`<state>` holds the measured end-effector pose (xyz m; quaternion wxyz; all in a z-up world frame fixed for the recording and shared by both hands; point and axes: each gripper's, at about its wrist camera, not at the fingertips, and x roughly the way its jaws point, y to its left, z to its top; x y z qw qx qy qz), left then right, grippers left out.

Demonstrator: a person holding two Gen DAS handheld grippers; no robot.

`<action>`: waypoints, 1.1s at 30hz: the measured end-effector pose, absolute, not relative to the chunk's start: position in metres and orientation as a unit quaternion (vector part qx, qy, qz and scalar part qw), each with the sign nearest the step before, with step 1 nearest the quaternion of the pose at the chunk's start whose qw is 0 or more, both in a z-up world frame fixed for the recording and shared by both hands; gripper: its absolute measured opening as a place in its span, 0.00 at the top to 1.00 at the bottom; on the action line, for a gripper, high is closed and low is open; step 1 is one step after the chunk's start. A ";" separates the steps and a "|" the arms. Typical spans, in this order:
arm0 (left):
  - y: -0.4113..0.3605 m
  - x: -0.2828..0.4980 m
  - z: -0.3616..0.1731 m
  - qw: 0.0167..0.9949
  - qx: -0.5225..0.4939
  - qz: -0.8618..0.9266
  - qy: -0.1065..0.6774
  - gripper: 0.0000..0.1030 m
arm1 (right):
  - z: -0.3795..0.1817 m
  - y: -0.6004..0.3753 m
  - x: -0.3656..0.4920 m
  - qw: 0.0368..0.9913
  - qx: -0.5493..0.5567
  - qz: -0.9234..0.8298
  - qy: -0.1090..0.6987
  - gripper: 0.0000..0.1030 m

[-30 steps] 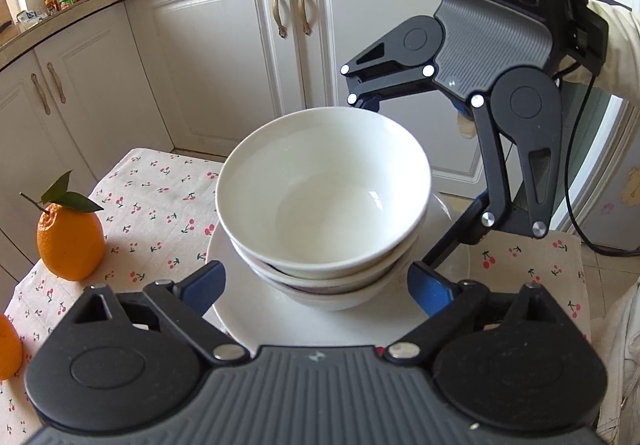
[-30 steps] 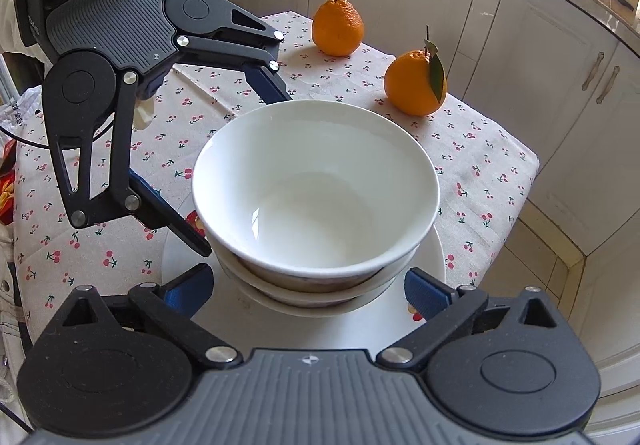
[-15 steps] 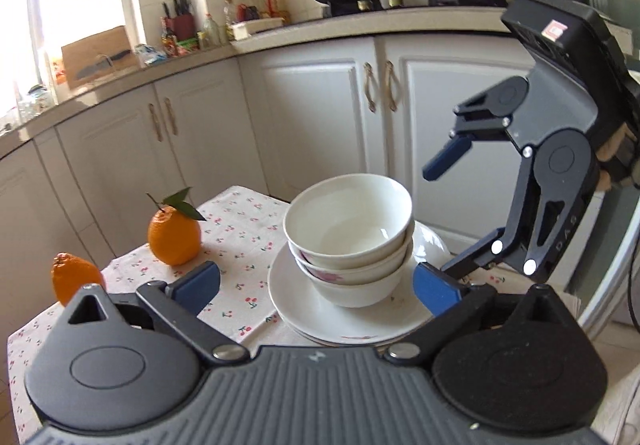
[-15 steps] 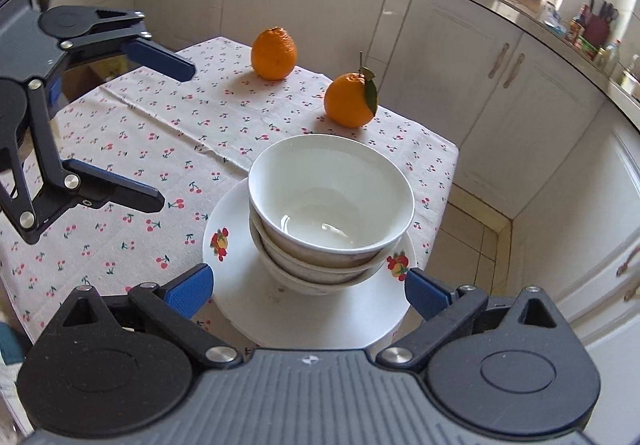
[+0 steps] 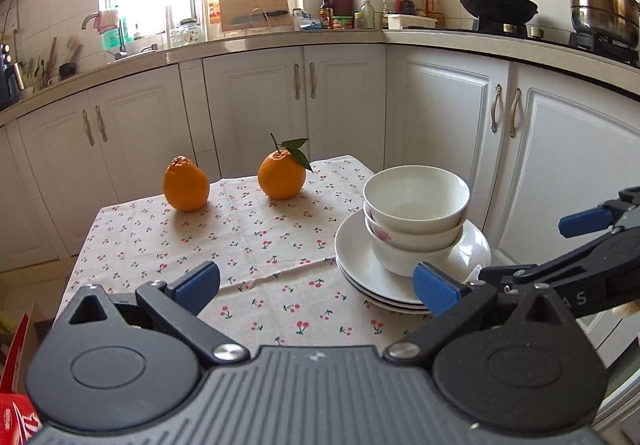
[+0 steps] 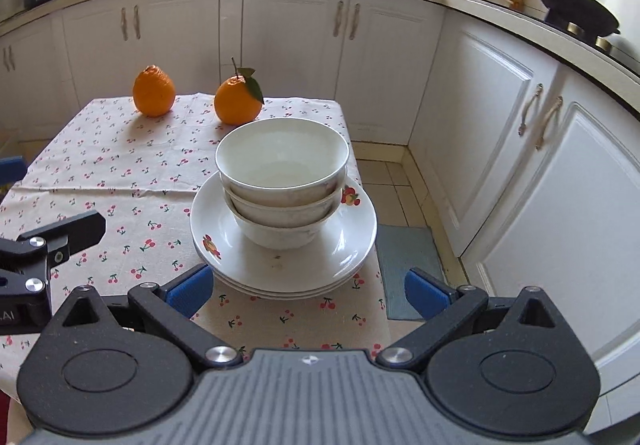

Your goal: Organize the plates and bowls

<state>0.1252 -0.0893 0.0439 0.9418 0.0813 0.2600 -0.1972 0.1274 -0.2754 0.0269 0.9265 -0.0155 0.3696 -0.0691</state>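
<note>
Three nested white bowls (image 6: 282, 181) sat on stacked plates (image 6: 352, 245) near the tabletop's (image 6: 120, 173) right edge, where a careless nudge could have sent the stack to the tiled floor. The glossy crockery carried small fruit motifs. The left tool (image 5: 316, 283) and right tool (image 6: 306, 291) both stood apart, empty, clear of the stack.

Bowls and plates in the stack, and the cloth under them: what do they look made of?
Bowls: likely glazed white ceramic; glossy highlights, thin hard rims. Plates: seemingly the same glazed ware, with printed fruit motifs and window glare on the rim. Tablecloth: matte woven fabric, probably cotton or linen blend; creases and a cherry print show.
</note>
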 end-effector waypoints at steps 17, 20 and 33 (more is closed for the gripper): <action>-0.078 0.101 0.066 0.956 0.066 -0.144 0.248 0.01 | 0.059 -0.253 0.093 0.944 -0.012 -0.101 0.315 0.00; -0.078 0.101 0.065 0.956 0.063 -0.141 0.251 0.01 | 0.057 -0.253 0.094 0.943 -0.012 -0.106 0.316 0.00; -0.078 0.105 0.062 0.954 0.056 -0.137 0.260 0.01 | 0.055 -0.253 0.096 0.941 -0.013 -0.116 0.319 0.00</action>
